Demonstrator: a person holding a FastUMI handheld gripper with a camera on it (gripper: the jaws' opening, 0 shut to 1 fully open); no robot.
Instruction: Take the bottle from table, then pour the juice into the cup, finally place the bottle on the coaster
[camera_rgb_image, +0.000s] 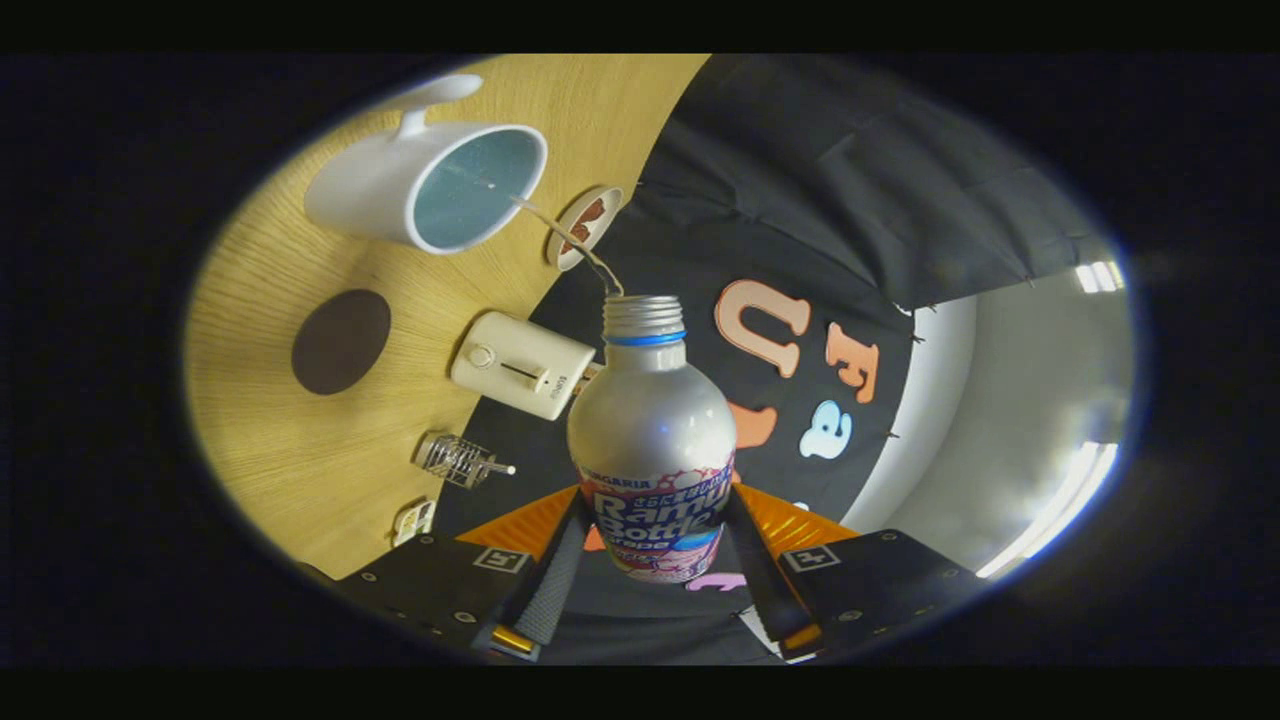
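- The claw (655, 560) is clenched on the bottle (652, 440): both fingers (550, 590) press the sides of its labelled lower body, one on each side.
- The bottle, a silver metal one with a blue ring under its threaded neck, is held clear of the bench (300, 440), its long axis running straight out along the fingers.
- Its open, capless mouth points away from the claw and towards the cup (430, 185); the whole scene sits rolled over, so the bottle is tipped well off upright.
- A thin stream of juice (560, 235) leaves the bottle's mouth and arcs across into the cup.
- The cup, white outside and pale blue inside, stands on the bench beyond the bottle's mouth, its handle on the far side from the bottle. How much liquid it holds cannot be told.
- A dark round coaster (340, 341) lies flat on the bench beside the cup, nearer the claw than the cup is, with nothing on it.
- A small white toaster (520, 364) stands just beside the bottle's shoulder, near the bench edge.
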